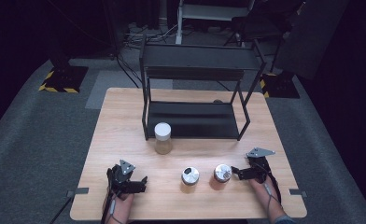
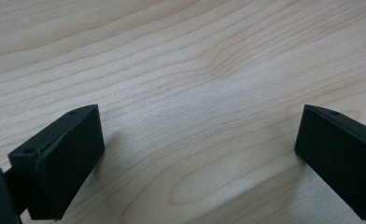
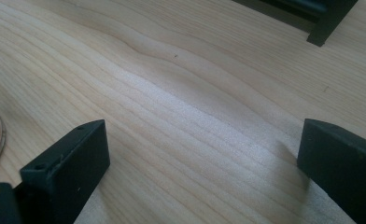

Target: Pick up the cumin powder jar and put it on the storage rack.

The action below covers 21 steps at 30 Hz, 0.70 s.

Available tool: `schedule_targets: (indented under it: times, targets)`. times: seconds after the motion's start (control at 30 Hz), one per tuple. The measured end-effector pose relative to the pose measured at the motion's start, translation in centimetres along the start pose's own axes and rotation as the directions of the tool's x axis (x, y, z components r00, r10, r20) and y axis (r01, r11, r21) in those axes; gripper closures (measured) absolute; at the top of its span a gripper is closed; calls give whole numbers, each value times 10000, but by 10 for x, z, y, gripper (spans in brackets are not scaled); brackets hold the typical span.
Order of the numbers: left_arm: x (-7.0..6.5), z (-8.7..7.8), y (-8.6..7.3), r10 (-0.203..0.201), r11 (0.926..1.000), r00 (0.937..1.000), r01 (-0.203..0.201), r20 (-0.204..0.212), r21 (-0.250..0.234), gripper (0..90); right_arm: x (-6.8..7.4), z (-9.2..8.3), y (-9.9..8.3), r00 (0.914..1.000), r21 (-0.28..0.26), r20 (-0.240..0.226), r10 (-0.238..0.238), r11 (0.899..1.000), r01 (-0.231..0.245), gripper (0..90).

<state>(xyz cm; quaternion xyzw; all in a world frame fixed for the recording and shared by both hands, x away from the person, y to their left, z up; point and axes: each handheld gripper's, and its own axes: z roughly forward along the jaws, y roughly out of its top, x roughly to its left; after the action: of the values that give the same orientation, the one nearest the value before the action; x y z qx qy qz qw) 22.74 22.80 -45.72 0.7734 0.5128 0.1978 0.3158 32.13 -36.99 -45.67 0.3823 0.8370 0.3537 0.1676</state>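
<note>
— Where's the right gripper now?

— Resting low on the table, jaws spread, nothing between them. The silver-lidded jar stands upright just beside it at nine o'clock.

— And the left gripper?

— Also spread and empty. The dark-lidded jar sits off at its three o'clock, farther away. The right looks nearer its jar.
</note>
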Motion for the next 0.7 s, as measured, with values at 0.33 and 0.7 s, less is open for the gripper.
schedule_targets:
  times: [0.33,0.7]
  targets:
    - [10,-4,2,-274,9990,9974,297,667,-341,76,0,0,0,10000,1,1,1,10000,-1,18]
    - [25,-22,25,-318,9826,9830,638,1808,-1743,76,1,0,0,10000,0,33,27,10000,-27,18]
